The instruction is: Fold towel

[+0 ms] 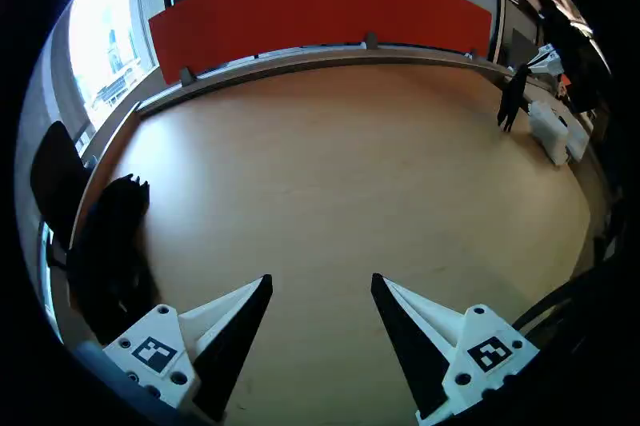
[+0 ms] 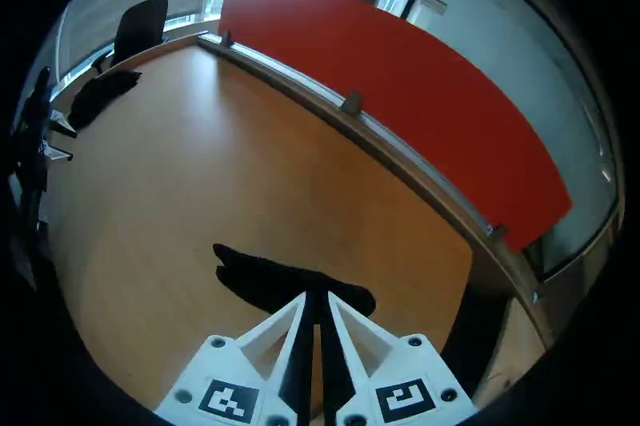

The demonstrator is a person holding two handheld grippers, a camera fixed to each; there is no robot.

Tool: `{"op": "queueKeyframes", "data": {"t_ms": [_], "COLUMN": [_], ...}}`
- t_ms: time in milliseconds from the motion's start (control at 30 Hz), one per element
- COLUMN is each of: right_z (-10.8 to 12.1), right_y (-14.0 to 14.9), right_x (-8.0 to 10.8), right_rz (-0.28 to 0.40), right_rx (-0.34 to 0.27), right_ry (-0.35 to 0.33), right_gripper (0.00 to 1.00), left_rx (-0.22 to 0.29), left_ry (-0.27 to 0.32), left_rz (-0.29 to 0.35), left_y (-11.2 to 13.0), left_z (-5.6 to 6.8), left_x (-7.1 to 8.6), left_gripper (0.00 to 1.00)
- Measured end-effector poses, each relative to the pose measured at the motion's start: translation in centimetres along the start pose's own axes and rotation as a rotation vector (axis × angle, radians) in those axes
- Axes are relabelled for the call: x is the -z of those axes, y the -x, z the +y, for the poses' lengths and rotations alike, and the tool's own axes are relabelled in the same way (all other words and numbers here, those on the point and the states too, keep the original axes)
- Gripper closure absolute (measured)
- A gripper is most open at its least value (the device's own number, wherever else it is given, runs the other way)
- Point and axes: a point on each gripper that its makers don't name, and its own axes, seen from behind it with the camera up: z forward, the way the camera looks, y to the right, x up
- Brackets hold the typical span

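A black towel (image 2: pixel 292 278) lies crumpled on the wooden table (image 2: pixel 200 178) right at the tips of my right gripper (image 2: pixel 318 302). Its fingers stand almost together and pinch the cloth's near edge. In the left gripper view the same towel (image 1: pixel 512 98) shows as a small dark shape raised off the table at the far right, next to the white body of the right gripper (image 1: pixel 552 132). My left gripper (image 1: pixel 320 286) hovers open over bare wood (image 1: pixel 336 178), with nothing between its fingers.
A heap of black cloth (image 1: pixel 112 242) sits at the table's left edge, also seen far off as the dark heap (image 2: pixel 100 94). A red divider panel (image 1: pixel 320 14) runs along the table's back edge. A black chair (image 2: pixel 140 22) stands beyond the corner.
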Motion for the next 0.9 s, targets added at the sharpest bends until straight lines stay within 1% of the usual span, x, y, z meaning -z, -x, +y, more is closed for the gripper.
{"op": "queueKeyframes", "data": {"t_ms": [267, 500, 700, 900], "right_z": [0.6, 0.3, -0.2, -0.7], "right_y": [0.7, 2.0, 4.3, 7.8], "right_x": [-0.1, 0.4, 0.9, 1.5], "right_rz": [-0.008, -0.024, -0.042, -0.081], "right_rx": [-0.007, 0.001, -0.012, -0.035], "right_ry": [0.004, -0.006, -0.012, -0.013], "right_gripper": [0.96, 0.96, 0.96, 0.96], "left_rx": [-0.009, -0.013, -0.019, -0.027], "left_ry": [0.002, 0.003, 0.004, 0.009], "left_rz": [-0.002, 0.0, 0.0, 0.0], "left_y": [-0.2, -0.4, -0.6, -0.7], "left_z": [0.4, 0.6, 0.9, 1.3], "left_x": [-0.1, -0.2, -0.3, -0.3], "left_gripper": [0.08, 0.08, 0.08, 0.08]}}
